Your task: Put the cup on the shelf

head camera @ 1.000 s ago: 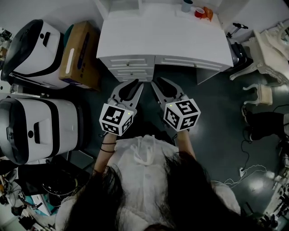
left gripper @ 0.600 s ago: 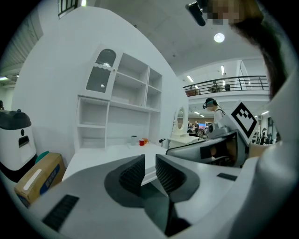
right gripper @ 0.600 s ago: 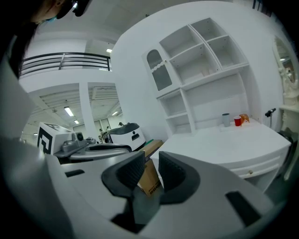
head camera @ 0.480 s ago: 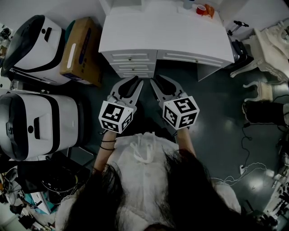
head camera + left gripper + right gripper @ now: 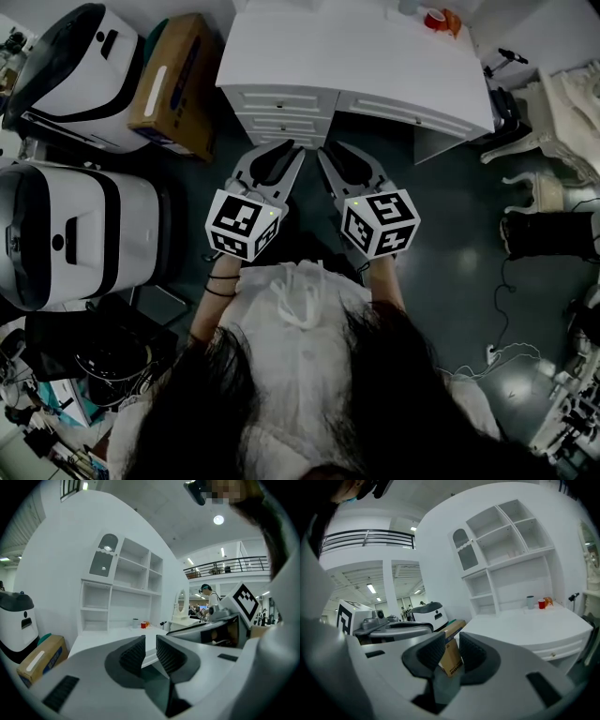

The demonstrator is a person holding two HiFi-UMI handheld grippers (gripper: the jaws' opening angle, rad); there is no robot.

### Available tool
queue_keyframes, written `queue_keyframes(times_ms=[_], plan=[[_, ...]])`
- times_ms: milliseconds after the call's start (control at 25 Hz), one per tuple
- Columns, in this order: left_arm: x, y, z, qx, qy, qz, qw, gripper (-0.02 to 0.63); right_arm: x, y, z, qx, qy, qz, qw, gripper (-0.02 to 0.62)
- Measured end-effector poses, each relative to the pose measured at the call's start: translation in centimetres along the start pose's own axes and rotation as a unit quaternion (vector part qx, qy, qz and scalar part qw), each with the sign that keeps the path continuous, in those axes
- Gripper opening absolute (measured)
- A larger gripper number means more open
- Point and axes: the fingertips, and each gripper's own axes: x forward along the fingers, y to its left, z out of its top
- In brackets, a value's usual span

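Cup (image 5: 435, 18), head view: red, upright at the far right end of the white bench (image 5: 356, 66), just beside something orange; well apart from both tools.
Left gripper (image 5: 292, 150), head view: fingers clenched, empty, held low in front of the bench drawers.
Right gripper (image 5: 328, 152), head view: just beside the left one, fingers likewise clenched, empty.
Left gripper view: pads drawn to a thin slit with nothing in it. Shelf (image 5: 129, 581) rising from the back of the bench. Cup small in the distance, next to a grey tumbler (image 5: 135, 622) (possibly the one meant instead; cannot tell which).
Right gripper view: pads equally close. Cardboard box (image 5: 450, 660) showing through the slit lies far behind, not gripped. Cup and tumbler side by side on the bench, below the lowest shelf opening.
Handling, judged: likely light and thin-walled, easy to crush or tip; contents not visible.
Hold, judged: across the side wall at about mid-height, with a gentle squeeze, kept upright on the way to the shelf.
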Motion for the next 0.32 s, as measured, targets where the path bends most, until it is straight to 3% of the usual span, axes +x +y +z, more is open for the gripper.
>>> queue_keyframes(times_ms=[320], plan=[[0.1,1.3,0.9,0.010,-0.010,0.005,0.9999,0.072,0.6,0.2,0.6,-0.010,-0.005,0.000,1.000,0.101]])
